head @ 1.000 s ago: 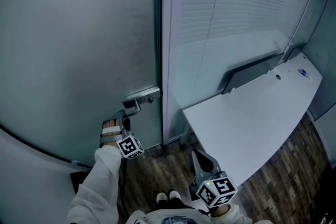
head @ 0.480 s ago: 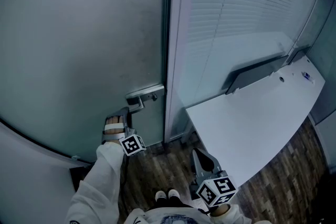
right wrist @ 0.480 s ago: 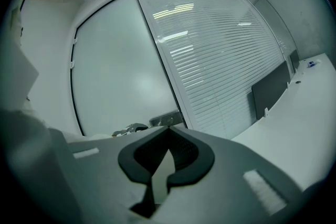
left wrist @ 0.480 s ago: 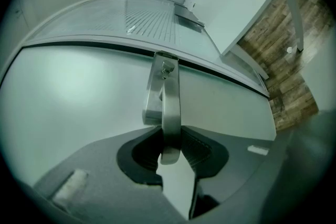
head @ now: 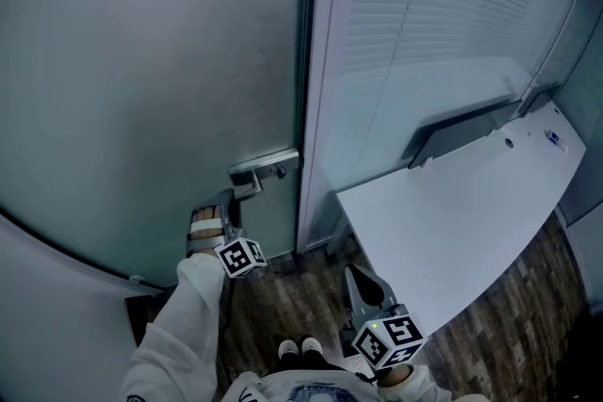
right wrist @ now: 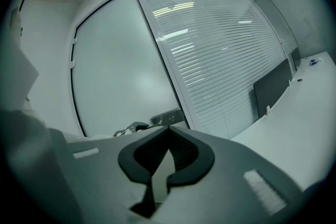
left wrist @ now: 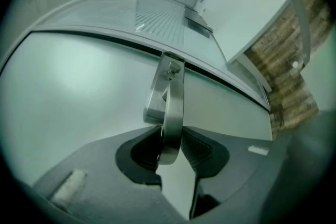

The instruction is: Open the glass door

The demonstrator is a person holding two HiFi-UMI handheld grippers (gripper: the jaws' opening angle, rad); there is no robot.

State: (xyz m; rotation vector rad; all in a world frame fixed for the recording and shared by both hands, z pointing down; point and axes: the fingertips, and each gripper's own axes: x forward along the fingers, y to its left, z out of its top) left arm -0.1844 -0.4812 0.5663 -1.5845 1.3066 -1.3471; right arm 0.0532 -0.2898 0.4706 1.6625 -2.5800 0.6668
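The frosted glass door (head: 141,61) fills the left of the head view, with its metal lever handle (head: 247,188) near the frame edge. My left gripper (head: 226,204) reaches up to the lever from below. In the left gripper view the lever (left wrist: 172,102) runs down between the jaws, and the left gripper (left wrist: 170,147) is shut on its free end. Its jaws have just been closing with the lever between them. My right gripper (head: 356,282) hangs low and apart from the door; in its own view the right gripper (right wrist: 167,134) has its tips together and holds nothing.
A pale door frame (head: 320,108) stands right of the door, then a glass wall with slatted blinds (head: 443,5). A white curved desk (head: 452,221) juts in at the right, close to my right gripper. Below is dark wood floor (head: 283,306) with the person's shoes (head: 303,353).
The left gripper has drawn a little closer to the lever handle and now has it between its jaws. The right gripper has stayed where it was.
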